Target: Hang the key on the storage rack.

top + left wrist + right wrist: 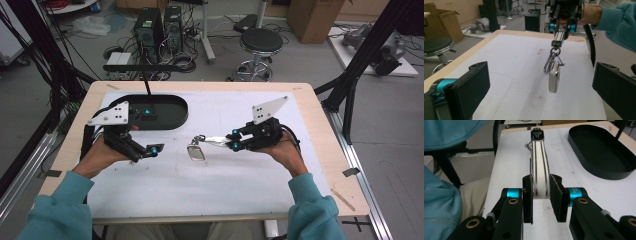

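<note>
Looking down from the high view, the right claw is pinching the end of a white strap so that a metal clip and a flat silvery tag are dangling from it above the middle of the white tabletop. The left claw is waiting near the tag, released and carrying nothing, probably ready to take the hanging end. A black oval tray is lying behind it, well apart.

Facing along the left gripper view, its two jaws are standing wide apart, and the tag is hanging edge-on between them farther off, clear of the tabletop.

Following the right gripper view, the jaws are squeezing both faces of the strap, which is reaching away toward its dark buckle end, seemingly keeping the whole piece steady for a handover.
</note>
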Motion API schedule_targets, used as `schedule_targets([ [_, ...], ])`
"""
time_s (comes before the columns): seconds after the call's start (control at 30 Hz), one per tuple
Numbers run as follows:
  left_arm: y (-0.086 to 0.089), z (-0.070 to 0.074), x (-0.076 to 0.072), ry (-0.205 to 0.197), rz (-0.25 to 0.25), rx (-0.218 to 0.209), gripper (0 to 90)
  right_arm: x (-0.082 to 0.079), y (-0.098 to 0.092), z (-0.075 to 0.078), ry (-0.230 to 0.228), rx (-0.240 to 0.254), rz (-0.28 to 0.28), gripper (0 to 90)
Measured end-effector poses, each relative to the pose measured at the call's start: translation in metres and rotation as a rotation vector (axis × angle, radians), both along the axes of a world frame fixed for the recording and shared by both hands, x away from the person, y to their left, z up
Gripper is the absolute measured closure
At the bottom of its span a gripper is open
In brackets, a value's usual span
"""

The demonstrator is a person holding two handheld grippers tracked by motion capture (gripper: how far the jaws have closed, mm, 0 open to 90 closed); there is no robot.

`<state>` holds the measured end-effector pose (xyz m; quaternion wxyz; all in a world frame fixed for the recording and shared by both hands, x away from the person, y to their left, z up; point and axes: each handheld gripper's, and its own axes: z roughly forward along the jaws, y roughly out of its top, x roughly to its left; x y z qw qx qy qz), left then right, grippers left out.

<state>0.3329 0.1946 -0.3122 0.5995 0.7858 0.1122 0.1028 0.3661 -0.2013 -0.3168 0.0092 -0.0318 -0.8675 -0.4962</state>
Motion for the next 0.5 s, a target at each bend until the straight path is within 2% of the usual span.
schedule_targets([
  [0.07, -0.006, 0.003, 0.002, -0.002, -0.021, 0.019, 2.6, 0.0, 0.002, 0.0, 0.001, 0.0, 0.007, 74.5],
  [0.1, -0.013, 0.005, 0.004, 0.002, -0.04, 0.045, 2.5, 0.0, 0.003, 0.0, -0.003, 0.0, 0.012, 74.5],
  [0.13, -0.013, 0.005, 0.004, 0.002, -0.04, 0.045, 2.6, 0.0, 0.003, 0.0, -0.003, 0.0, 0.012, 74.5],
  [0.2, -0.019, 0.008, 0.006, 0.002, -0.055, 0.077, 2.5, 0.0, 0.005, 0.0, -0.009, -0.001, 0.019, 74.5],
  [0.27, -0.026, 0.011, 0.007, 0.007, -0.07, 0.089, 2.6, 0.0, 0.007, 0.001, -0.01, 0.0, 0.023, 74.5],
  [0.33, -0.032, 0.014, 0.008, -0.005, -0.087, 0.122, 2.7, 0.0, 0.008, 0.001, -0.007, 0.004, 0.027, 74.5],
  [0.37, -0.037, 0.016, 0.008, 0.0, -0.112, 0.138, 3.6, 0.0, 0.008, 0.001, -0.009, 0.0, 0.031, 74.5],
  [0.43, -0.04, 0.017, 0.009, -0.001, -0.124, 0.144, 12.0, 0.0, 0.01, 0.001, -0.012, -0.003, 0.036, 74.5],
  [0.47, -0.046, 0.019, 0.009, -0.004, -0.13, 0.164, 12.3, 0.0, 0.011, 0.0, -0.009, -0.005, 0.034, 74.5],
  [0.5, -0.046, 0.019, 0.009, -0.004, -0.13, 0.164, 12.3, 0.0, 0.012, 0.0, -0.012, -0.007, 0.037, 74.5],
])
